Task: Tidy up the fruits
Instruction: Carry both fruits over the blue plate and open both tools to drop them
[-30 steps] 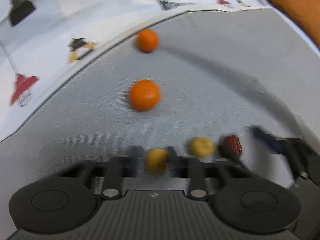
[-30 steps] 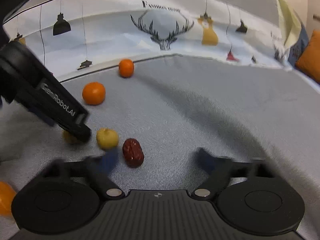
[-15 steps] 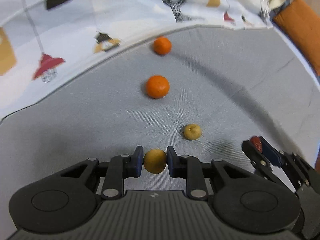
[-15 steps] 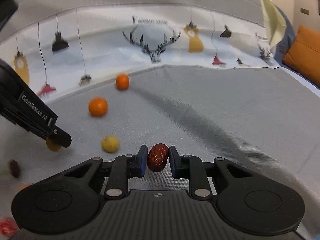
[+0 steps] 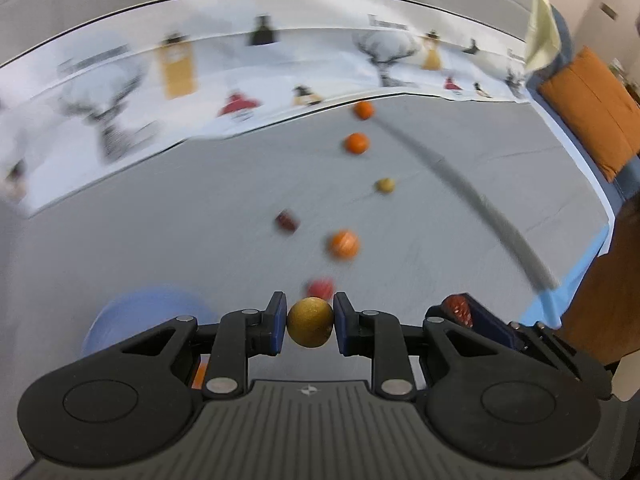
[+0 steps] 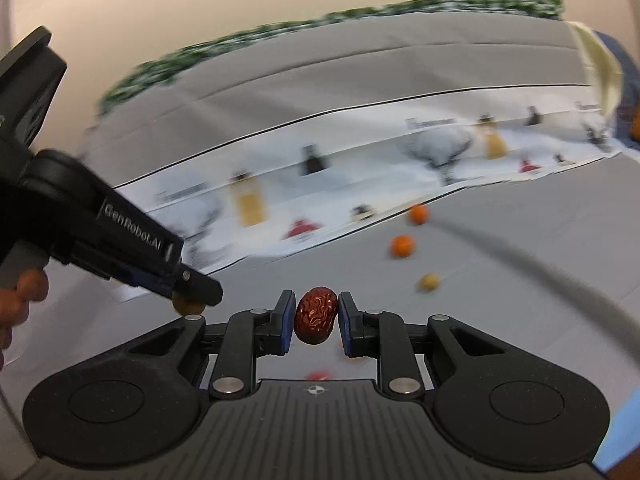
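Observation:
My left gripper (image 5: 310, 322) is shut on a small round yellow-brown fruit (image 5: 310, 327), held above the grey cloth. My right gripper (image 6: 313, 316) is shut on a wrinkled red date (image 6: 316, 315); in the left wrist view it shows at the right with the date (image 5: 457, 309). In the right wrist view the left gripper (image 6: 192, 300) sits at the left with the yellow fruit under its tip. On the cloth lie two oranges (image 5: 356, 143) (image 5: 363, 110), a yellow fruit (image 5: 385, 185), another date (image 5: 287, 221), a striped orange fruit (image 5: 343, 244) and a red fruit (image 5: 320, 288).
A blue bowl (image 5: 144, 316) lies low at the left behind the left gripper. A white printed cloth (image 5: 200, 80) borders the grey cloth at the back. An orange cushion (image 5: 592, 104) stands at the far right. A person's hand (image 6: 20, 296) holds the left gripper.
Both grippers have risen and pulled back with their fruit. The right gripper went from open beside the date to shut on it. More fruit and the blue bowl have come into view.

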Demonstrator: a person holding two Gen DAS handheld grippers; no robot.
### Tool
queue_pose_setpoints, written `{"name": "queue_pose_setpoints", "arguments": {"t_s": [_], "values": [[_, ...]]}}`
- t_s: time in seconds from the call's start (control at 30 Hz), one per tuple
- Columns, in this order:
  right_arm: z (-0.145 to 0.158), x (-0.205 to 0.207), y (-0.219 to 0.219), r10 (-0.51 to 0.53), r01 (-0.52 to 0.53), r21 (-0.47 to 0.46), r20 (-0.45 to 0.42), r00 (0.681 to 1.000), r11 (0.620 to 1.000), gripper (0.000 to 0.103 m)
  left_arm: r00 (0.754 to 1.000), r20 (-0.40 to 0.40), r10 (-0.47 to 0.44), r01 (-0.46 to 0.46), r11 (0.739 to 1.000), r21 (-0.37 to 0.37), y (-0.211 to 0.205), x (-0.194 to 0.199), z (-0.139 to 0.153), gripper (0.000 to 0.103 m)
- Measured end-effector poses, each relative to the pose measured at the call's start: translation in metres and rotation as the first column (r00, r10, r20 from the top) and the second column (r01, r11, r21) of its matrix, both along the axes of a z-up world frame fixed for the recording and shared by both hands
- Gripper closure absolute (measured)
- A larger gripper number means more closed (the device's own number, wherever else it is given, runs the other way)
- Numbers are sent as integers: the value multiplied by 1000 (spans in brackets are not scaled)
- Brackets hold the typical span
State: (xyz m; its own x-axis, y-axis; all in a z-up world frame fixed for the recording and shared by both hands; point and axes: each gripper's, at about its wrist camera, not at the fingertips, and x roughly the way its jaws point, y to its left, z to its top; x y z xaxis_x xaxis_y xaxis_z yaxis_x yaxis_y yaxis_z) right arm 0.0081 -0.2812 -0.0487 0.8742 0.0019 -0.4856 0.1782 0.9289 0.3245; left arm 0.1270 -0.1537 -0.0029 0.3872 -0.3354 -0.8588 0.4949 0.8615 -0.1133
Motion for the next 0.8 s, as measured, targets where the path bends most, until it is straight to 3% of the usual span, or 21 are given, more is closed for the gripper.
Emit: {"name": "queue_pose_setpoints", "arguments": {"t_s": [0.1, 0.3, 0.53, 0.8], "values": [[15, -27, 33, 88, -87, 32, -12, 996, 996, 79, 999, 6, 43, -43, 999, 25, 44, -40, 14, 76], [44, -70, 93, 222, -222, -42, 1, 975, 974, 79, 997, -18, 80, -80, 996, -28, 115, -107, 24, 76], [62, -105, 131, 232, -227, -95, 43, 972, 969, 79, 990, -30, 135, -136, 989, -51, 171, -159, 22, 76], [76, -126, 158, 274, -259, -156, 78, 959, 953, 79, 984, -4, 176, -176, 980, -96, 204, -187, 30, 76]]}}
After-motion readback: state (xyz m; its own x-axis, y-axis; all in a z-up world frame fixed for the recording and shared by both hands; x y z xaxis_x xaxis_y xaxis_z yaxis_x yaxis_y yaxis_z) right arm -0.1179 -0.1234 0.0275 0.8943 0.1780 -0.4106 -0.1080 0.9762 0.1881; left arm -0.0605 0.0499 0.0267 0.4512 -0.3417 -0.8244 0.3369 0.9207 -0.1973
